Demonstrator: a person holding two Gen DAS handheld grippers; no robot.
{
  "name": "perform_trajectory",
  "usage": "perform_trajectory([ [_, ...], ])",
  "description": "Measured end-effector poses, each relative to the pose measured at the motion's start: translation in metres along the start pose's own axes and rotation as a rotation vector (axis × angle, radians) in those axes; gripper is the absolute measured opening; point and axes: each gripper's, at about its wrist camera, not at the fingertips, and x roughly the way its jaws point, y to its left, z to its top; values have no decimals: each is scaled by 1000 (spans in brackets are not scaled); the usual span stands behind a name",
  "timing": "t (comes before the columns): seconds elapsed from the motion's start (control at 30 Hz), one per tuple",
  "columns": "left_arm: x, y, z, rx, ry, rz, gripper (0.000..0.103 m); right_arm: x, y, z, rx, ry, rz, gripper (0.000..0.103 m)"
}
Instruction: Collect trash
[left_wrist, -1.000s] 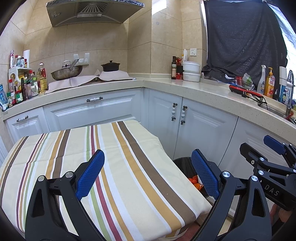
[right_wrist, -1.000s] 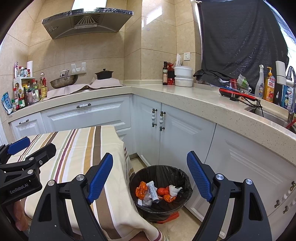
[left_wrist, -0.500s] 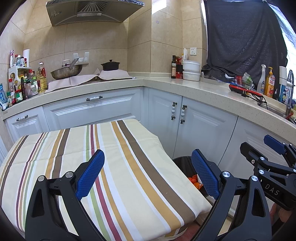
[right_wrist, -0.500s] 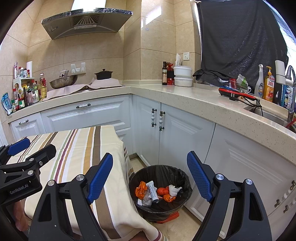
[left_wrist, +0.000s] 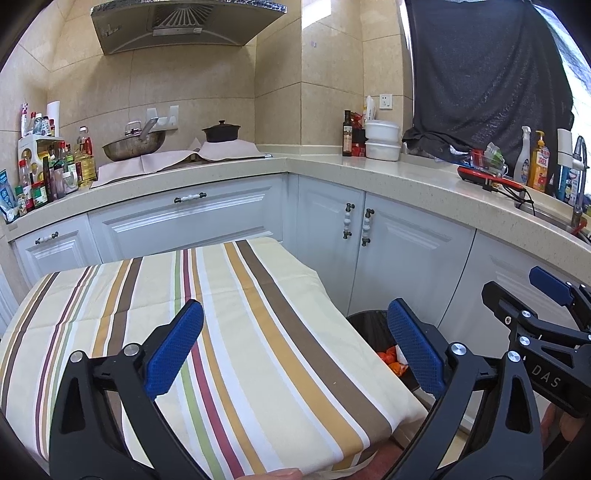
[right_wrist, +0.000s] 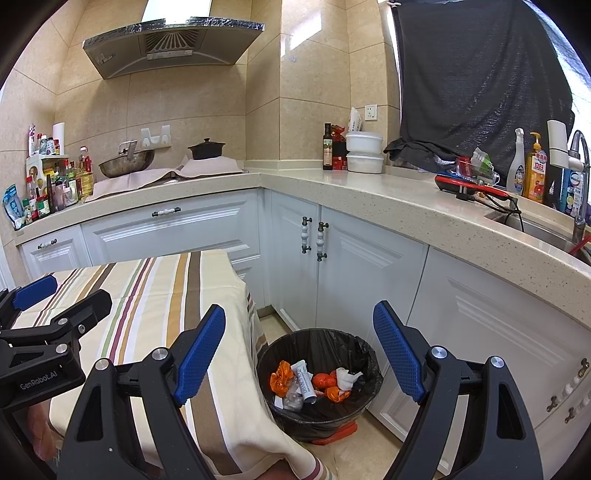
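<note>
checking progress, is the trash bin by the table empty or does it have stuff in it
Partly filled: the black-lined trash bin holds orange wrappers, a white tube and crumpled paper.

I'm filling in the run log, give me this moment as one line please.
left gripper: open, empty, above striped tablecloth | right gripper: open, empty, above trash bin | wrappers in bin

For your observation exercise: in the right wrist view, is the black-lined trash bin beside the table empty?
No. The trash bin holds orange wrappers, a white tube and crumpled white paper.
</note>
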Motion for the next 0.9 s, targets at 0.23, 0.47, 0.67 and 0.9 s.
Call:
perform_trajectory([
  [0.23, -3, 4, 1, -1, -9, -6, 98, 0, 0, 0, 0, 1, 0, 80],
  [0.47, -1, 0, 2, 9, -3, -16, 98, -1, -1, -1, 0, 1, -1, 80],
  [0.67, 0, -2, 5, 14, -1, -17, 98, 0, -1, -1, 0, 2, -1, 80],
  [0.9, 12, 6, 4, -5, 50, -4, 98, 2, 0, -5, 0, 14, 5, 80],
])
